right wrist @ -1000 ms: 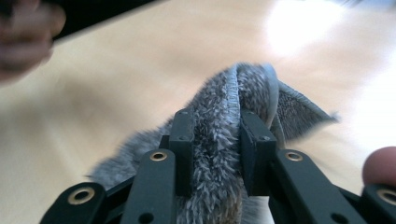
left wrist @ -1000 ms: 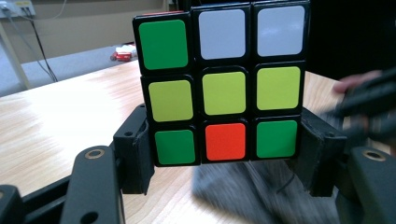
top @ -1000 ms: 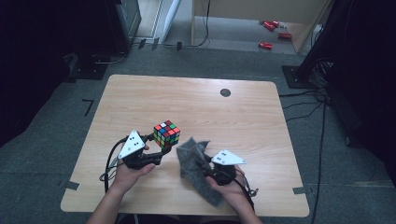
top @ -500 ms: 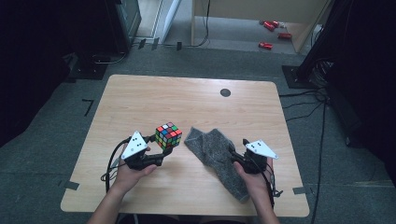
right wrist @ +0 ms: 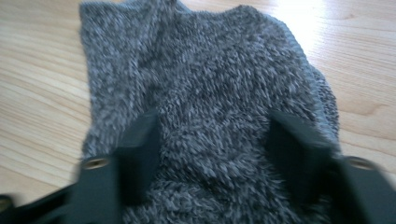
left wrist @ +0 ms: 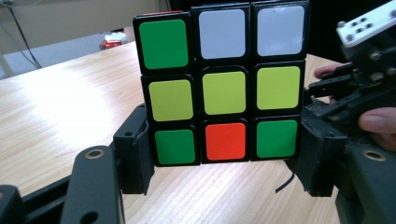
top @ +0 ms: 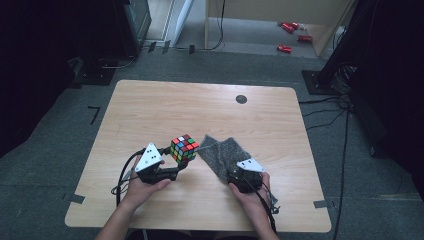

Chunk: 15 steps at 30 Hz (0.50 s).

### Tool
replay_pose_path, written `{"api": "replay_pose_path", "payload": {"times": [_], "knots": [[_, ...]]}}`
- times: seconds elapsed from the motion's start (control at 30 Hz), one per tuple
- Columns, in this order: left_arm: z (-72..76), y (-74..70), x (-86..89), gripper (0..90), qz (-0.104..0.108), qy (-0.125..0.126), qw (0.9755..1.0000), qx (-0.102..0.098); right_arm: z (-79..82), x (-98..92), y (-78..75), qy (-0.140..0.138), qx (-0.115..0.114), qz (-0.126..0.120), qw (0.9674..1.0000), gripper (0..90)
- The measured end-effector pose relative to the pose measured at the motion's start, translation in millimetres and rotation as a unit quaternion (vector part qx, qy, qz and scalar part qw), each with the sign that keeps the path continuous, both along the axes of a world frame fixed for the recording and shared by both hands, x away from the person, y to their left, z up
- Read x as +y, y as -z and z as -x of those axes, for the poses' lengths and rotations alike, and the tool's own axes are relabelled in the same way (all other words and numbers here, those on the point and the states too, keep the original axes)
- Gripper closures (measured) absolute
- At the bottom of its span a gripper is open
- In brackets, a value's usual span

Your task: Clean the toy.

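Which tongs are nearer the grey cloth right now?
Right. The right tongs are down on the grey cloth, jaws astride its pile; the left tongs clamp the puzzle cube beside it.

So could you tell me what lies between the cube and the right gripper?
The grey cloth spreads from beside the cube to the right gripper, as the high view shows.

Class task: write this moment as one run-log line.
left gripper: shut on cube | right gripper: jaws just closing, astride cloth | cloth: on table
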<state>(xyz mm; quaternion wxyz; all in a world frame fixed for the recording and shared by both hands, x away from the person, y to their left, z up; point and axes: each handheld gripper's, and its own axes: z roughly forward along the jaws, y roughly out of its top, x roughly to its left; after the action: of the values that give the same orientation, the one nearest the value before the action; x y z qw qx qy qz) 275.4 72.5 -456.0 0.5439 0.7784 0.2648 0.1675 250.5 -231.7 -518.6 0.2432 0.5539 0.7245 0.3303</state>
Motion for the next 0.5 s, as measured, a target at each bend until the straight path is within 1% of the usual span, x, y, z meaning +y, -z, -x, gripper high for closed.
{"api": "replay_pose_path", "payload": {"times": [0.03,0.07,0.1,0.13,0.17,0.2,0.23,0.27,0.3,0.33,0.37,0.4,0.43,0.47,0.5], "knots": [[0.6,0.3,-1.1,34.3,-0.002,0.002,1.0000,0.000,0.1,-1.0,-0.4,-0.005,-0.002,-0.003,1.0000,61.7],[1.2,0.3,-2.0,34.3,-0.003,0.004,1.0000,0.000,0.1,-2.3,-0.7,-0.009,-0.002,-0.006,0.9999,68.3],[1.5,0.4,-2.7,34.3,-0.005,0.006,1.0000,-0.002,0.1,-2.3,-0.7,-0.009,-0.002,-0.006,0.9999,68.3],[2.2,0.6,-4.2,34.4,-0.007,0.009,0.9999,-0.002,-0.7,-7.9,-1.5,-0.015,0.003,-0.025,0.9996,79.4],[2.7,1.0,-5.5,34.3,-0.008,0.011,0.9999,-0.002,-1.7,-12.2,-2.2,-0.023,0.009,-0.050,0.9985,81.1],[3.5,1.8,-8.1,34.4,-0.013,0.015,0.9998,-0.003,-2.6,-16.6,-3.4,-0.032,0.012,-0.077,0.9965,82.0],[3.5,1.8,-8.1,34.4,-0.013,0.015,0.9998,-0.003,-2.5,-20.4,-6.0,-0.043,0.008,-0.102,0.9938,82.4],[4.4,3.1,-10.7,34.4,-0.018,0.019,0.9997,-0.003,-1.2,-23.1,-10.3,-0.053,-0.003,-0.120,0.9913,82.6],[4.4,3.1,-10.7,34.4,-0.018,0.019,0.9997,-0.003,-1.2,-23.1,-10.3,-0.053,-0.003,-0.120,0.9913,82.6],[4.8,3.8,-12.0,34.4,-0.020,0.021,0.9996,-0.003,0.5,-24.4,-16.3,-0.060,-0.019,-0.130,0.9896,82.7],[5.6,5.3,-14.6,34.4,-0.025,0.025,0.9994,-0.003,5.1,-24.8,-30.4,-0.067,-0.055,-0.137,0.9868,82.7],[5.6,5.3,-14.6,34.4,-0.025,0.025,0.9994,-0.003,7.8,-24.9,-37.7,-0.072,-0.072,-0.145,0.9841,82.6],[6.0,6.2,-16.2,34.4,-0.026,0.028,0.9993,-0.002,10.7,-24.6,-44.8,-0.078,-0.087,-0.153,0.9812,82.6],[6.6,7.0,-17.9,34.4,-0.028,0.031,0.9991,-0.001,10.7,-24.6,-44.8,-0.078,-0.087,-0.153,0.9812,82.6],[7.1,7.5,-19.5,34.4,-0.031,0.033,0.9990,-0.002,15.9,-22.6,-56.0,-0.090,-0.111,-0.163,0.9762,82.4]]}}
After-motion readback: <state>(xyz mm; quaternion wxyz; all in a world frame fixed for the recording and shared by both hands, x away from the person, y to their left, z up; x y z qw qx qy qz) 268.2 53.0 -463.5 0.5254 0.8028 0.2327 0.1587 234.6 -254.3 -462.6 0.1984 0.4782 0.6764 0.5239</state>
